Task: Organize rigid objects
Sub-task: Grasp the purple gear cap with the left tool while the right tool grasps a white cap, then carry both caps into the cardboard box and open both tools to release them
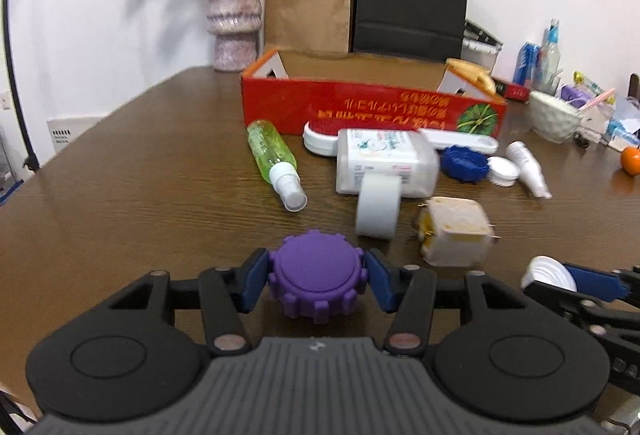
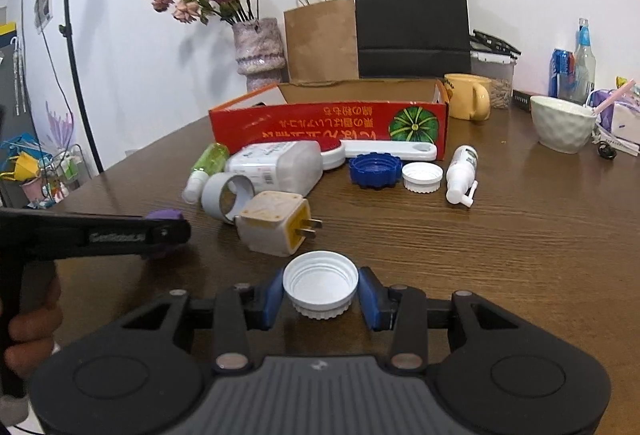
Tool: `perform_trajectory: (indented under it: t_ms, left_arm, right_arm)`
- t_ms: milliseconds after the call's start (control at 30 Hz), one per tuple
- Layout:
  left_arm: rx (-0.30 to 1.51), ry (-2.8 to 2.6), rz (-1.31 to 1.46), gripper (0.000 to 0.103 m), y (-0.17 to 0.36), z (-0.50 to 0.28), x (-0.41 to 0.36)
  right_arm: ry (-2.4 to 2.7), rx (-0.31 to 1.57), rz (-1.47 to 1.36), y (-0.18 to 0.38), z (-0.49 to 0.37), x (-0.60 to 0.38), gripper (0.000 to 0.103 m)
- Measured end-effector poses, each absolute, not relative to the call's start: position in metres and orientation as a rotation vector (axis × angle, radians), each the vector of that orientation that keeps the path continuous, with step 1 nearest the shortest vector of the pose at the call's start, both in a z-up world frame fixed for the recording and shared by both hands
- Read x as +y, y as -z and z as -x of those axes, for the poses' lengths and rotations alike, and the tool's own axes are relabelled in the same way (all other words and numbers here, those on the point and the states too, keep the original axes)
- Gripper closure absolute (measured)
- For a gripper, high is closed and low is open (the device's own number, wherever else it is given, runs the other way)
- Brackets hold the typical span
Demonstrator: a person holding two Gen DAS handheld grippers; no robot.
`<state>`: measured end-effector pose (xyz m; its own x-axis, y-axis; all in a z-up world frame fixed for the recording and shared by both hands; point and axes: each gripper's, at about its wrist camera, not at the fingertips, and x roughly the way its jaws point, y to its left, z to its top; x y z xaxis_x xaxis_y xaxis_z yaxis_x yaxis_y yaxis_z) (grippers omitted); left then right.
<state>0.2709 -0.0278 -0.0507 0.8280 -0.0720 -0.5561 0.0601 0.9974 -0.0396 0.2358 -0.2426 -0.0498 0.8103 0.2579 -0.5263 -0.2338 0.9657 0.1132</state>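
My left gripper is shut on a purple ridged cap, held just above the brown table. My right gripper is shut on a white screw cap, open side up; it also shows at the right edge of the left wrist view. Ahead lie a green spray bottle, a white rectangular bottle, a tape roll, a white plug adapter, a blue cap, a white cap and a small white spray bottle. A red cardboard box stands open behind them.
A vase of flowers, a brown paper bag and a black paper bag stand by the wall. A yellow mug, a white bowl and bottles are at the right. A white-handled brush lies by the box.
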Motion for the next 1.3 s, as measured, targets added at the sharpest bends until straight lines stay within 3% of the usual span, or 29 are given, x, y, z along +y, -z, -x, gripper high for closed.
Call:
perform_trajectory:
  t_ms: [333, 600, 1300]
  left_arm:
    - [0.373, 0.017, -0.013, 0.049, -0.001, -0.162, -0.024]
    - [0.293, -0.016, -0.017, 0.049, -0.011, -0.115, -0.011]
    - [0.365, 0.038, -0.024, 0.049, 0.032, -0.119, -0.006]
  right_arm:
    - [-0.259, 0.407, -0.034, 0.015, -0.158, -0.246, 0.063]
    - [-0.228, 0.322, -0.018, -0.001, -0.112, -0.24, 0.063]
    - [-0.26, 0.36, 0.016, 0.012, -0.099, -0.213, 0.064]
